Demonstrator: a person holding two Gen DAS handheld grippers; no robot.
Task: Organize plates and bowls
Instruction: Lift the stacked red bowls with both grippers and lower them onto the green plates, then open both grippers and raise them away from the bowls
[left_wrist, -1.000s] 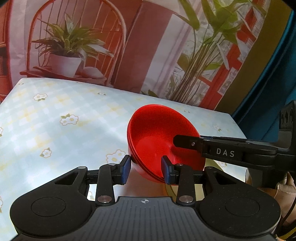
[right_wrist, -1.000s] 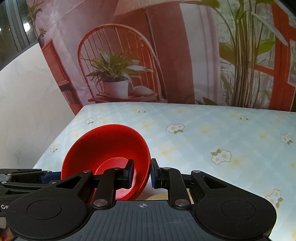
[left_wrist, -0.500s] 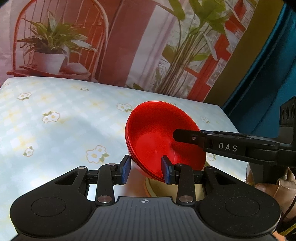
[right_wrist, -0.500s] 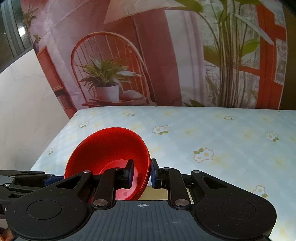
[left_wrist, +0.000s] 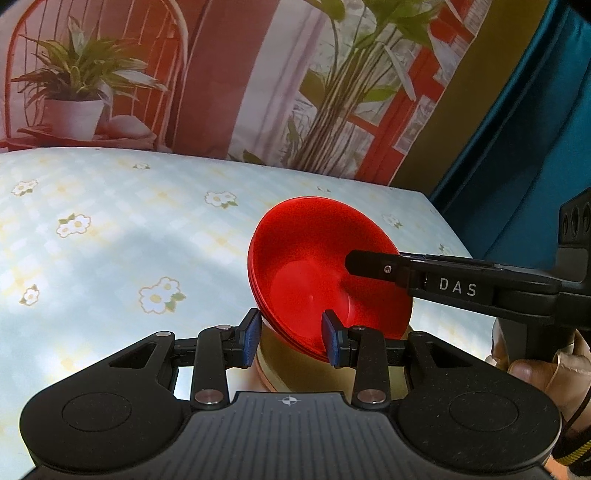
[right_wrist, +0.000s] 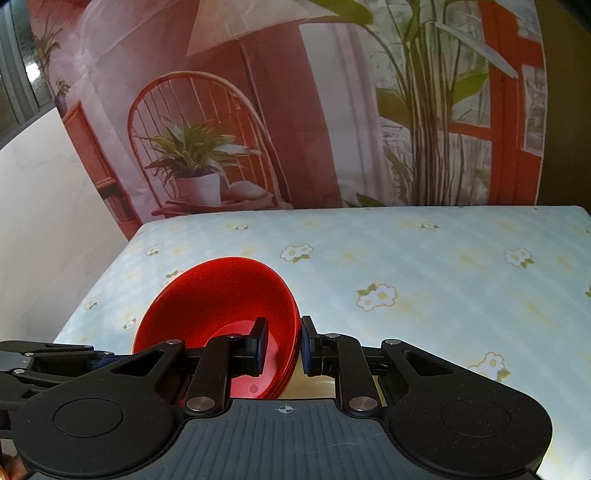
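Bowls (left_wrist: 317, 273), red and nested in a small stack, hung tilted above the tabletop (left_wrist: 110, 229), their open mouth turned back toward both sets of fingers. On the stack's right-hand rim the right gripper (right_wrist: 282, 347) had its fingers pressed close on the wall, one pad inside the hollow and one outside, so it carried the weight. On the opposite edge, the left gripper (left_wrist: 291, 339) stood with its fingers part spread, straddling the lowest part of the rim; whether the blue pads (left_wrist: 250, 341) pressed the plastic I could not tell. Just below the stack and nearer than both sets of fingers lay a yellowish disc (left_wrist: 291, 373), probably a plate; I judged the coming move turned on lowering the bowls squarely over it.
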